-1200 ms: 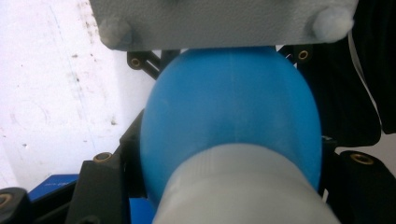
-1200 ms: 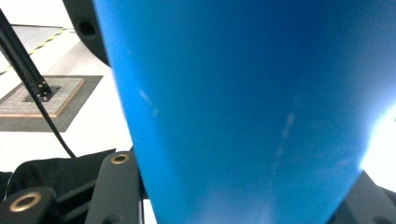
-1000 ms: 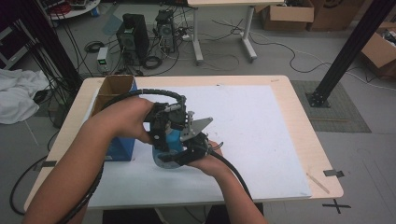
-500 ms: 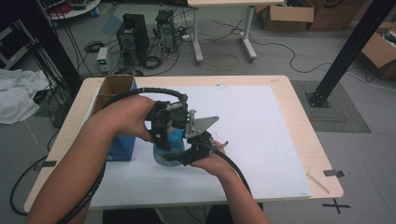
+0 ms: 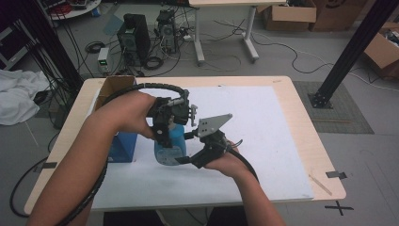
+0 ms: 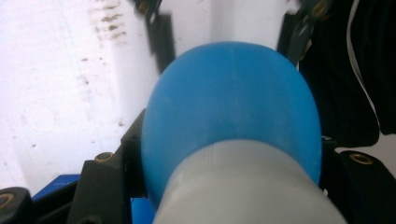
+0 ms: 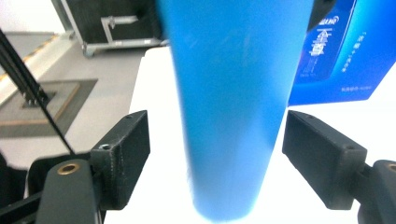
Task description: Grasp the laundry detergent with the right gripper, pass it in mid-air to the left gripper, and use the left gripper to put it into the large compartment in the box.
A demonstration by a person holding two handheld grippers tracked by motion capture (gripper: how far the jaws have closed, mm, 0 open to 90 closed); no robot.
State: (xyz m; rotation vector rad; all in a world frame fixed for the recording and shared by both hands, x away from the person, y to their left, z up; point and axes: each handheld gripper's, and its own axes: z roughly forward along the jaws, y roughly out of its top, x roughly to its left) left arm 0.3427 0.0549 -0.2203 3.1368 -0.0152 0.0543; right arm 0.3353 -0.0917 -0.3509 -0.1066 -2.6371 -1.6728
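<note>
Two grippers meet at one blue bottle (image 5: 170, 143), which stands upright near the front middle of the white mat (image 5: 263, 141) on the table (image 5: 301, 113). In the left gripper view the bottle's rounded shoulder (image 6: 231, 107) and pale grey cap (image 6: 247, 186) sit right between that gripper's black jaws, which press against both sides just below the cap, so the left gripper (image 5: 165, 123) looks clamped on the bottle's upper part from above. The right gripper (image 5: 200, 157) comes in low from the side: in its own view the blue body (image 7: 236, 102) rises between its jaws with clear gaps on both sides, so those jaws stand apart and touch nothing. Just beside the bottle, toward the person's left, stands a blue carton (image 5: 121, 146) with printed lettering, and behind that an open cardboard box (image 5: 115, 87) at the table's far left corner. My reading is that the step in hand is taking hold of the bottle with both tools, one steadying the top while the other lines up on the body. The next move seems to call for closing the right jaws squarely on the round body, centred so it does not twist or slip out, while the left grip keeps the bottle upright.
</note>
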